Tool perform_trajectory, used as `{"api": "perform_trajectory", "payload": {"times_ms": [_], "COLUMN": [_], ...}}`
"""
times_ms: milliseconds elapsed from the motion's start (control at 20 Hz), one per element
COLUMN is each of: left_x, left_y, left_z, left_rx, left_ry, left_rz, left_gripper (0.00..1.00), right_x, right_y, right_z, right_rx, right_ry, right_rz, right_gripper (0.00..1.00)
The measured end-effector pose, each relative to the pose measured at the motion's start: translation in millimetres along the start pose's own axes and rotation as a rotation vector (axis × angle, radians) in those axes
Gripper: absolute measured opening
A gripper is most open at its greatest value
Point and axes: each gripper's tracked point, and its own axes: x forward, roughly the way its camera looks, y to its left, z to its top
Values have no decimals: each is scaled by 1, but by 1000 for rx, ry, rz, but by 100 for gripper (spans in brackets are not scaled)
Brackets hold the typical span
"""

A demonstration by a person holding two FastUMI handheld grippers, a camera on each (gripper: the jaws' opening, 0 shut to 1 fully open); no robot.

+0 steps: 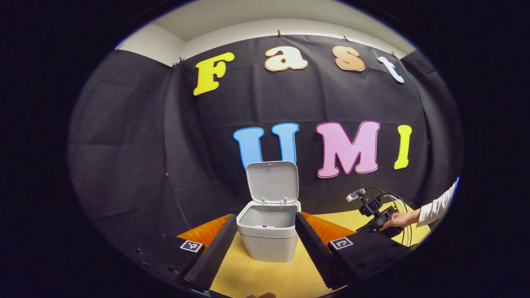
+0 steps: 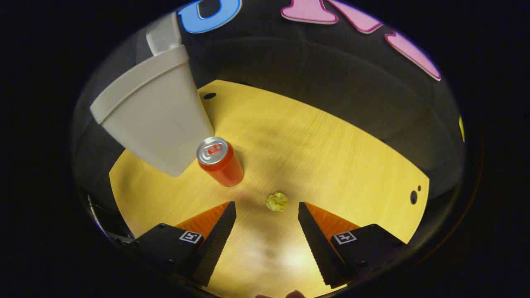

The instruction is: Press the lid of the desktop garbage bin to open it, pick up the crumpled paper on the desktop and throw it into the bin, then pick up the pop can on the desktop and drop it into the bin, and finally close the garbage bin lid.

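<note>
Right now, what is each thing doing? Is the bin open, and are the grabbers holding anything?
Bin: upright, lid open.
Pop can: standing on the table, untouched.
Crumpled paper: lying on the table, not picked up.
Left gripper: open, holding nothing.
Right gripper: open, above the paper.

Setting: a staged recording booth in a lab-type room, not a lived-in home. Black cloth wall (image 1: 136, 136) is hanging clipped along its top edge, with pale room wall and ceiling (image 1: 265, 25) showing above it. A bare yellow wood-grain desktop (image 2: 331, 149) is serving as the only furniture, and a cabled handheld gripper rig (image 1: 374, 207) is working over it.
</note>
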Motion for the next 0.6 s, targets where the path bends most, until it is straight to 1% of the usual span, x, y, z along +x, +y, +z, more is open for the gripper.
{"api": "perform_trajectory", "payload": {"times_ms": [100,200,350,400,450,500,550,600], "left_x": [-16,-31,-41,-43,-43,-41,-37,-35], "left_y": [7,16,23,27,25,23,21,18], "left_z": [-6,-9,-18,-20,-19,-20,-21,-26], "left_rx": [-22,-21,0,4,-1,-12,-22,-29], "left_ry": [26,44,90,95,91,88,87,90], "left_rz": [87,162,223,236,235,230,220,206], "left_gripper": [95,95,95,95,95,95,95,95], "right_x": [33,56,77,77,78,73,69,61], "right_y": [-9,-13,-17,-25,-31,-30,-24,-22], "right_z": [-4,-11,-24,-22,-20,-20,-20,-15], "right_rx": [17,47,76,69,59,63,73,72], "right_ry": [15,29,59,57,35,42,38,14], "right_rz": [-8,1,-8,-32,-43,-31,-3,6], "right_gripper": [98,98,95,99,79,59,39,29]}}
